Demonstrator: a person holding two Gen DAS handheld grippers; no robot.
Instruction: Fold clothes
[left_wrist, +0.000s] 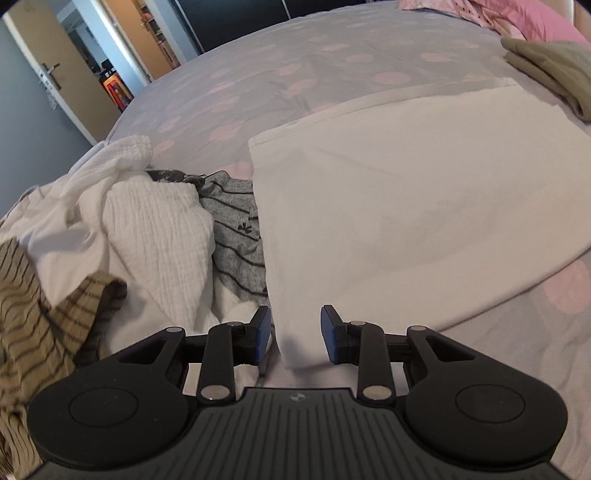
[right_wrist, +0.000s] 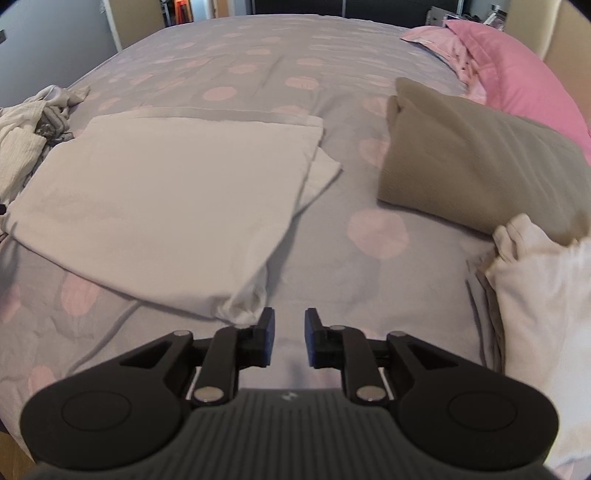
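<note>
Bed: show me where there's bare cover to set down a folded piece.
Free: the dotted bedspread between the white folded cloth and the olive folded garment, and the far stretch beyond both. Crowded: the unfolded pile left of the white cloth.

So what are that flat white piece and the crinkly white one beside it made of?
The flat white piece looks like smooth woven cotton, matte: crisp hemmed edge, sharp fold lines. The crinkly white one seems a gauzy, puckered cotton, going by its fine ribbed texture and soft bunching. Neither is certain from looks alone.
</note>
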